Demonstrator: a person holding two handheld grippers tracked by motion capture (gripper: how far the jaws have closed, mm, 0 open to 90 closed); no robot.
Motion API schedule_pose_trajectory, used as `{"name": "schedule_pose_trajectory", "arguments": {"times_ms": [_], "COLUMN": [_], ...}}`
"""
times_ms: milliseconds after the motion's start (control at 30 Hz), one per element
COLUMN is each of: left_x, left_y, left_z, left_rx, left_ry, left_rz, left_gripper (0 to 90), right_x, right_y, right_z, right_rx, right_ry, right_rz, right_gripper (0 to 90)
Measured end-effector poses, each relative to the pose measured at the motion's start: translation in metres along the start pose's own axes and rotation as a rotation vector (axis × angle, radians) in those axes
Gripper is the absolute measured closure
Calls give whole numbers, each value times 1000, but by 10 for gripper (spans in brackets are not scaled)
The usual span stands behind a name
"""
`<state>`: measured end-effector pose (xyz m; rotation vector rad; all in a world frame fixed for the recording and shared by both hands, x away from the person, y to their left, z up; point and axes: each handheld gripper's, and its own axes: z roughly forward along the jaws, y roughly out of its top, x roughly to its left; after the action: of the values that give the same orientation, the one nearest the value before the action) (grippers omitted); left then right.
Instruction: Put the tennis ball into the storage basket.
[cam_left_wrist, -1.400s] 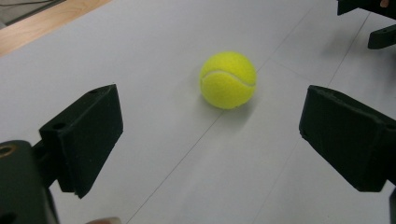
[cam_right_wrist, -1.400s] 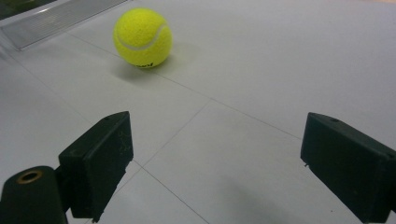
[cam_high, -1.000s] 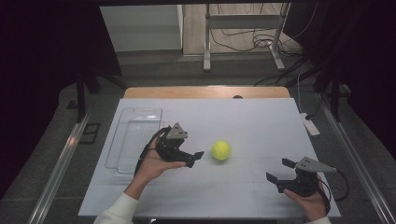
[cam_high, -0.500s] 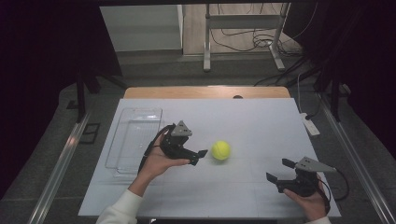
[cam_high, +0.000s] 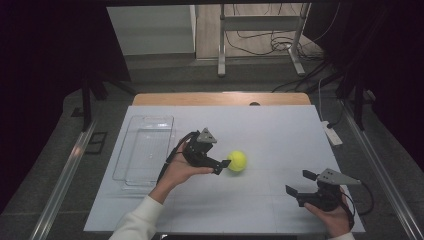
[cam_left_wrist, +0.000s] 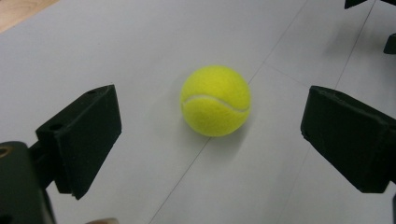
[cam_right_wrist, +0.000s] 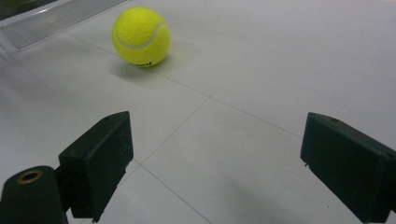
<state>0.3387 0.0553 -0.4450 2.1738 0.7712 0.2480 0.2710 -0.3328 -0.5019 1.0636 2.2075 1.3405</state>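
A yellow tennis ball (cam_high: 236, 161) rests on the white table (cam_high: 280, 130) near its middle. My left gripper (cam_high: 220, 165) is open, its jaw tips just left of the ball and almost touching it. In the left gripper view the ball (cam_left_wrist: 215, 100) lies on the table a little ahead of the gap between the two wide-apart jaws, with nothing gripped. My right gripper (cam_high: 299, 183) is held open near the front right of the table, well away from the ball. In the right gripper view the ball (cam_right_wrist: 141, 36) sits far off at the upper left.
A clear plastic tray (cam_high: 145, 150) lies on the table's left side, behind my left hand; its edge (cam_right_wrist: 56, 18) shows beyond the ball in the right gripper view. A white power strip (cam_high: 332, 132) lies off the table's right edge.
My left gripper has moved right toward the ball, closing the gap to it. The ball and the right gripper have stayed in place.
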Motion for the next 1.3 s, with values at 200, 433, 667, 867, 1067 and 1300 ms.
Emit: {"name": "schedule_pose_trajectory", "arguments": {"times_ms": [200, 433, 667, 867, 1067, 1300], "left_x": [0, -2, -1, 1, 1, 3], "left_y": [3, 8, 13, 18, 21, 25], "left_z": [8, 16, 20, 26, 34, 40], "left_rx": [18, 22, 35, 38, 59, 74], "left_ry": [-5, -13, -15, -15, -11, -8], "left_rz": [5, 4, 4, -8, -4, -8], "left_gripper": [64, 64, 65, 65, 65, 64], "right_x": [0, -1, -1, 0, -1, -1], "right_y": [0, -2, -2, -1, -2, -2], "right_z": [2, 2, 2, 2, 3, 3], "right_rx": [3, 4, 3, 4, 6, 7], "right_ry": [-1, 0, 0, 0, -1, -2], "right_rz": [-2, 3, 3, 2, 2, 2], "right_gripper": [98, 98, 98, 98, 98, 98]}}
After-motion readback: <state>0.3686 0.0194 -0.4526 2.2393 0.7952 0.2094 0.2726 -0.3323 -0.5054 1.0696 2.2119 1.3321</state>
